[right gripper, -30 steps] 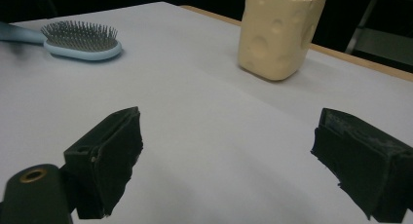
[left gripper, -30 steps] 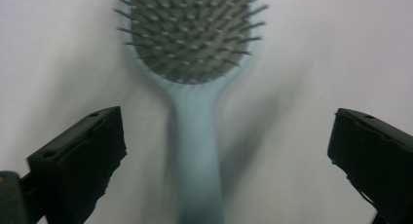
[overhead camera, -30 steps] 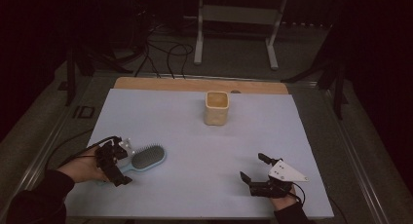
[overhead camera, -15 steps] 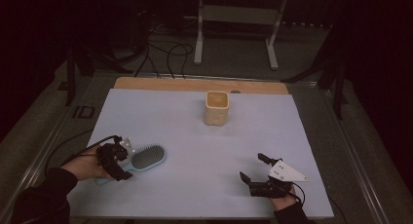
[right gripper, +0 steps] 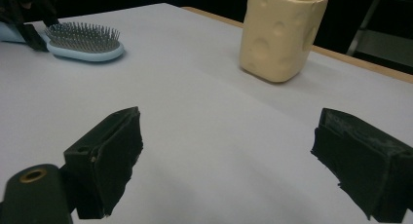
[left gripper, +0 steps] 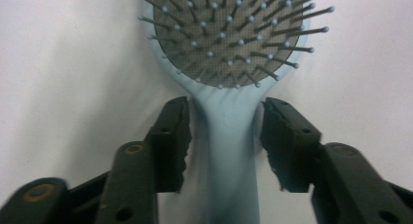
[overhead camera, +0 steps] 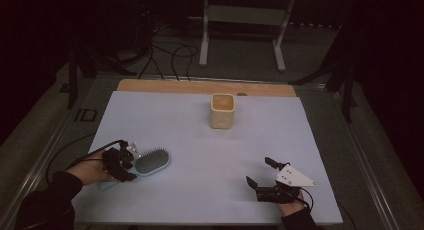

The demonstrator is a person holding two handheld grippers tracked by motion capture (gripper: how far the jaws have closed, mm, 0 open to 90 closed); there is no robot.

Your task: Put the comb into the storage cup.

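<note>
Brush point(left gripper: 229, 136) lies left of the cup point(overhead camera: 222, 110); left gripper point(left gripper: 225, 136) jaws, just closing, straddle its handle with slight gaps; right gripper point(right gripper: 229, 160) gapes empty.

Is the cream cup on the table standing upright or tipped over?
Upright. The cup stands on its base on the table, its open mouth facing up; the right gripper view shows its walls vertical.

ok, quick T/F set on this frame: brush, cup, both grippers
1. The hairbrush lies bristles up on the table. True.
2. The left gripper has its jaws on either side of the brush handle. True; they have just been closing, a thin gap still shows.
3. The right gripper holds the cup. False; it is open, with the cup standing apart from it.
4. The cup lies on its side. False; it stands upright.
</note>
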